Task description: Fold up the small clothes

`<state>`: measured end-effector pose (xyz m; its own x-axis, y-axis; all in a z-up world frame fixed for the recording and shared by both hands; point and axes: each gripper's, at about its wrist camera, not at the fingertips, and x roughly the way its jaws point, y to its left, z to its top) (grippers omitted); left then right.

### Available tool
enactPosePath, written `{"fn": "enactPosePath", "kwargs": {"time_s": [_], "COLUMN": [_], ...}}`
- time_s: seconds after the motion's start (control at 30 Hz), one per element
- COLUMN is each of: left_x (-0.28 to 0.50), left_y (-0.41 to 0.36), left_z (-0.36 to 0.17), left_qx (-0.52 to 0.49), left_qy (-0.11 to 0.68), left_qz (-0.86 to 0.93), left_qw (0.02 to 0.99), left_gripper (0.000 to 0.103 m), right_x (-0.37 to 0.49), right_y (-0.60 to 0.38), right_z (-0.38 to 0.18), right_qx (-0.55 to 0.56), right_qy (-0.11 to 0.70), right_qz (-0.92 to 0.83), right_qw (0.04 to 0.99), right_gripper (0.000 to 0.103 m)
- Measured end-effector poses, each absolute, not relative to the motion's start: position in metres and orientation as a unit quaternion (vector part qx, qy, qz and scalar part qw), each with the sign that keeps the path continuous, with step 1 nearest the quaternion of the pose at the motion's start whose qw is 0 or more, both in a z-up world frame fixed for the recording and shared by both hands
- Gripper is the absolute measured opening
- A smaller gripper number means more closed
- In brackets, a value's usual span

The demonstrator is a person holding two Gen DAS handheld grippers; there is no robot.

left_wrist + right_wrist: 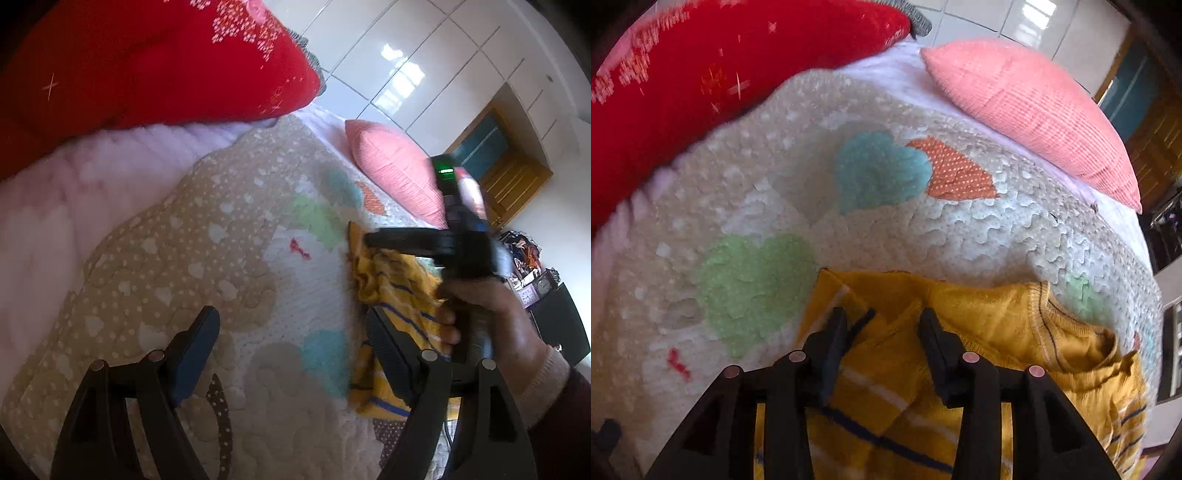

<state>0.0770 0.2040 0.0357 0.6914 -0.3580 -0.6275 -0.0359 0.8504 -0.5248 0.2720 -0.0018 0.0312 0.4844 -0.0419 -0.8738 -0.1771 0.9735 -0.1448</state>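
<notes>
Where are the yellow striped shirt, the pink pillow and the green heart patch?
yellow striped shirt (990,314), right wrist view, plain upper body panel.
pink pillow (1034,107), right wrist view, middle of its ribbed face.
green heart patch (753,284), right wrist view, center of the patch.

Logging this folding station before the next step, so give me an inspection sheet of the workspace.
Surface: quilted bedspread with heart patches.
Job's things: yellow striped garment, crumpled, not yet folded.
Clutter: red blanket and pink pillow at the far edge.
Grippers: left tongs open over bare quilt, empty; right tongs open over the garment.
Cables: nothing seen.
Surroundings: tiled floor, wooden door.
</notes>
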Motion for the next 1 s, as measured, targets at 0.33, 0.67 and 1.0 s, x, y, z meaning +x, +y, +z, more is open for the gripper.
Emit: {"fn": "enactPosePath", "kwargs": {"time_s": [0.33, 0.67, 1.0], "left_x": [0.074, 0.067, 0.064], "left_y": [0.194, 0.15, 0.141], "left_z": [0.039, 0.023, 0.007], "left_qx": [-0.24, -0.228, -0.214], "left_qy": [0.381, 0.395, 0.375], "left_qz": [-0.088, -0.139, -0.143], "left_qw": [0.888, 0.879, 0.89], "left_gripper": [0.08, 0.082, 0.087], "right_x": [0.16, -0.009, -0.106], "right_y": [-0.085, -0.269, -0.35], "right_z": [0.103, 0.079, 0.043], "right_qx": [0.0, 0.173, 0.309], "right_qy": [0.458, 0.452, 0.384], "right_qz": [0.08, -0.006, -0.026], "right_qw": [0.886, 0.875, 0.87], "right_gripper": [0.057, 0.061, 0.063]}}
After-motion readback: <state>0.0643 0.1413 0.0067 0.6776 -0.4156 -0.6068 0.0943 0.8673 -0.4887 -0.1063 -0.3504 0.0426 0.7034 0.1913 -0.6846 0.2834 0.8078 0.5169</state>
